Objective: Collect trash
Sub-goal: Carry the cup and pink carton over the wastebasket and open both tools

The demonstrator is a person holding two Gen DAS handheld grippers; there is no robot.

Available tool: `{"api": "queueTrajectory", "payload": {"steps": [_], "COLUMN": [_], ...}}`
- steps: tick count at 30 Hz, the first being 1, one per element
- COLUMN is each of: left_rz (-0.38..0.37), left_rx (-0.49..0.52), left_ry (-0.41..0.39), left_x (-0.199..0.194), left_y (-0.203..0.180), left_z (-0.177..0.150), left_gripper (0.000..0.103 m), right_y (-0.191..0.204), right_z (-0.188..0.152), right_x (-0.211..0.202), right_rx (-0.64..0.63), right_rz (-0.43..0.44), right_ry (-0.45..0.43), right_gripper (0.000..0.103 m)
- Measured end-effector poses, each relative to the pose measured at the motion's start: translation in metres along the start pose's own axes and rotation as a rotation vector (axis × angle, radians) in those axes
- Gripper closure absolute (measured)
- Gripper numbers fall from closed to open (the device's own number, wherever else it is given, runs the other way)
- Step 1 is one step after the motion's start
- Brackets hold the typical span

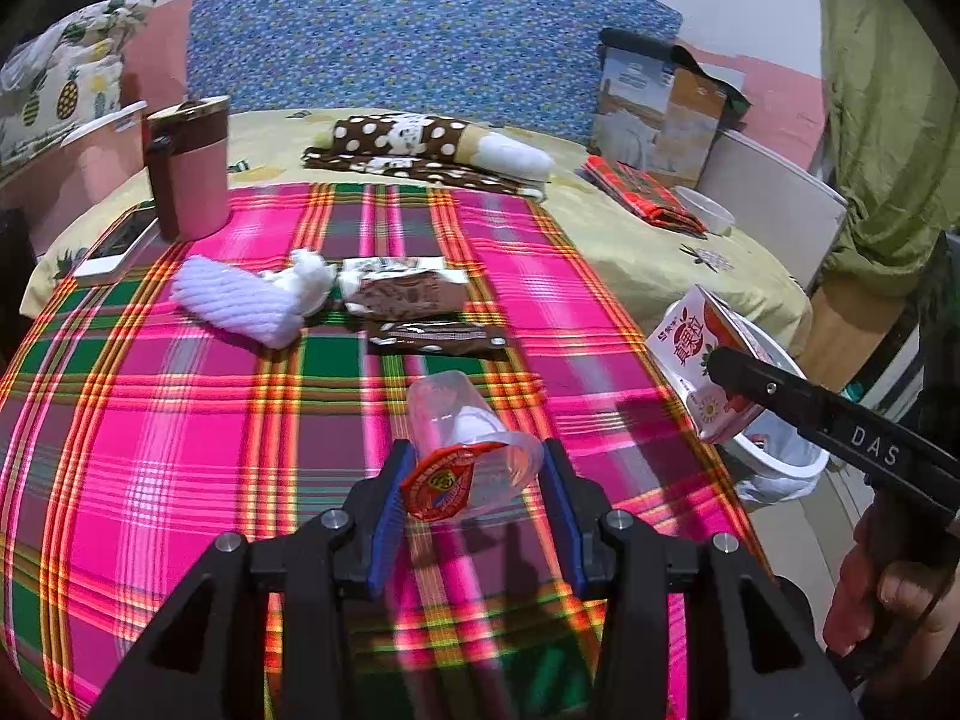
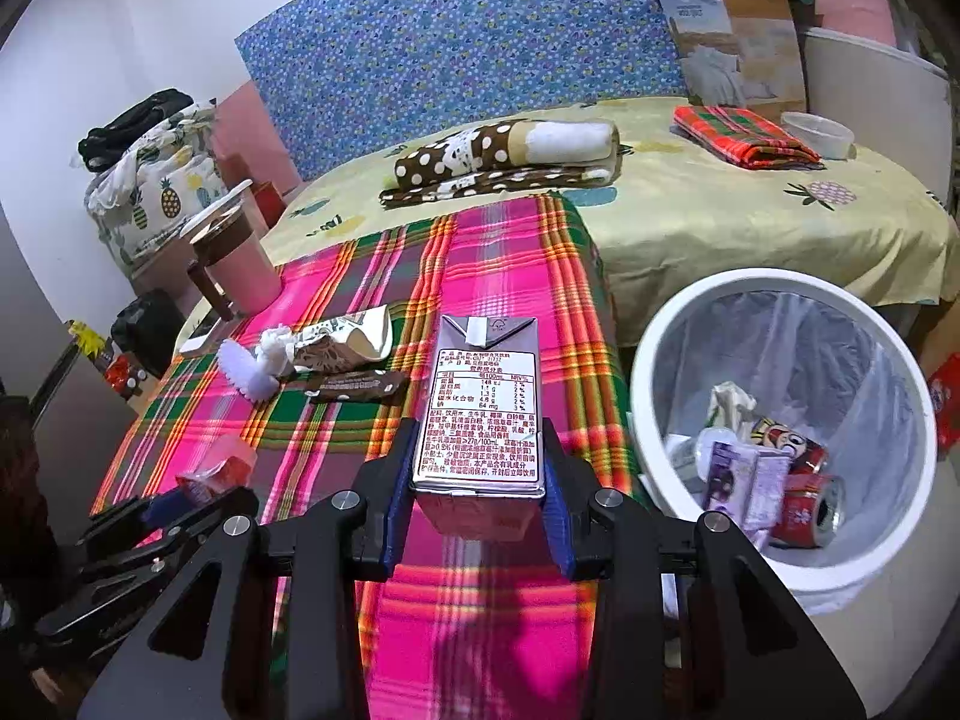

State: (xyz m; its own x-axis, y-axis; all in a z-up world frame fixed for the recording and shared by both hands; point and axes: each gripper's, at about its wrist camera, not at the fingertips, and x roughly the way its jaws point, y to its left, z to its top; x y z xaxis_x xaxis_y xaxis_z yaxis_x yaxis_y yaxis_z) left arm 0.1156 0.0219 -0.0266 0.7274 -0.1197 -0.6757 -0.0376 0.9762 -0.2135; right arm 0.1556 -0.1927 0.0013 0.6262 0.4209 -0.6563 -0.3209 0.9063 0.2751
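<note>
While the right hand-held gripper clamps a milk carton beside the trash bin, the left hand-held gripper grips a clear plastic cup.

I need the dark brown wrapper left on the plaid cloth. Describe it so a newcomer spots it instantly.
On the pink plaid cloth, look past the left gripper. The brown wrapper lies flat just in front of the crumpled patterned carton. It is the only dark, flat strip there, unlike the white foam net beside it.

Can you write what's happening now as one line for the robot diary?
left gripper: shut on plastic cup | right gripper: shut on milk carton | trash bin: beside table, partly filled
</note>
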Motion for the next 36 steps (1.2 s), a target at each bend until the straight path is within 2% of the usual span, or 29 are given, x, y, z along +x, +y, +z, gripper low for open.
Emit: {"api": "queueTrajectory", "payload": {"steps": [9,36], "left_rz": [-0.038,-0.205], "left_rx": [0.052,0.222], "left_ry": [0.0,0.014], "left_x": [0.002,0.035], "left_y": [-0.031,-0.139], "left_z": [0.004,0.026], "left_gripper": [0.059,0.059], "right_y": [-0.016,-0.109], "right_z": [-0.004,-0.012], "right_x": [-0.015,-0.047], "right_rx": [0.018,0.149], "right_rz": [-0.023,-0.179], "right_ry": [-0.026,-0.067], "right_gripper": [0.064,0.064]}}
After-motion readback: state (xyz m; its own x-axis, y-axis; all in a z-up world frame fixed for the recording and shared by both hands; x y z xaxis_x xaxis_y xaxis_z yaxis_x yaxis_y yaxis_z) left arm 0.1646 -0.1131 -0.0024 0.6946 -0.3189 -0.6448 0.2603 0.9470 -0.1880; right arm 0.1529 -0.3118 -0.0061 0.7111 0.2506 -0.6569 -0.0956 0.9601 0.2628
